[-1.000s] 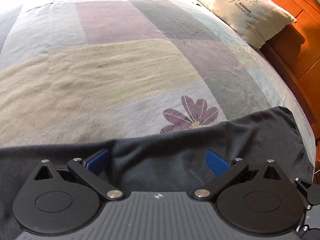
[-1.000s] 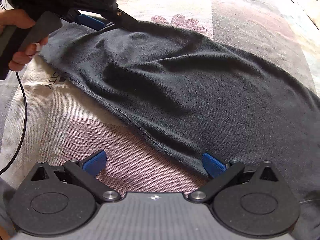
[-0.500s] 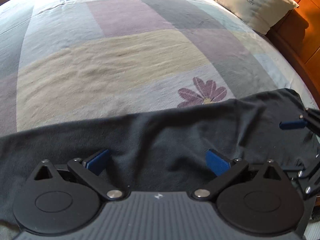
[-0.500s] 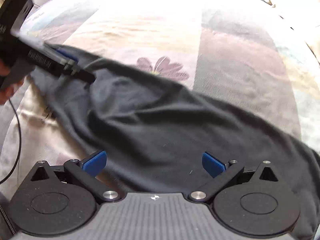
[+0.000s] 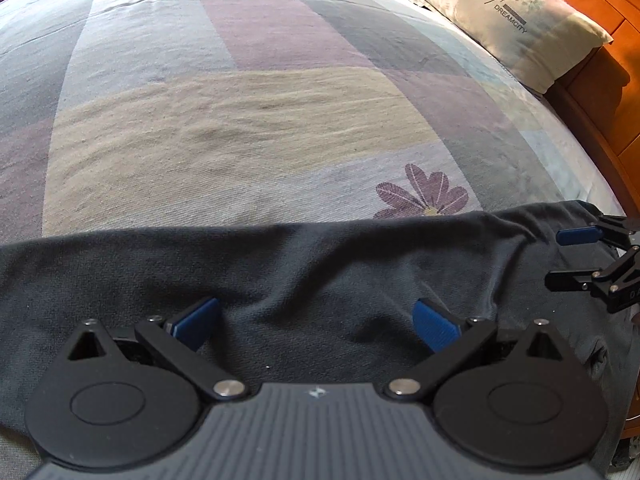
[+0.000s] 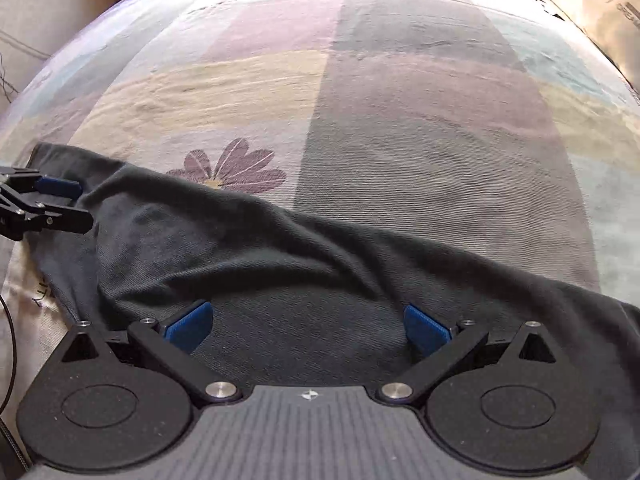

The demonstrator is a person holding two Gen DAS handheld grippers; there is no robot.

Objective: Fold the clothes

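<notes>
A dark grey garment [image 5: 304, 268] lies as a wide rumpled band across the near side of the bed; in the right wrist view the garment [image 6: 280, 264] slopes from upper left to lower right. My left gripper [image 5: 316, 322] is open and low over the cloth, its blue pads [image 5: 196, 322] spread wide and pinching nothing. My right gripper [image 6: 307, 326] is also open over the cloth. Each shows in the other's view: the right gripper [image 5: 564, 258] at the garment's right end, the left gripper [image 6: 76, 202] at its left end.
The patchwork bedspread [image 5: 240, 120] with a purple flower print [image 5: 424, 196] stretches beyond the garment. A cream pillow [image 5: 504, 12] and the orange wooden headboard [image 5: 600, 80] stand at the far right. A black cable [image 6: 8, 340] hangs at the left edge.
Both grippers have shifted so that more of the garment lies ahead of their fingers. The right gripper has come into the left wrist view. The garment has settled flatter on the bed.
</notes>
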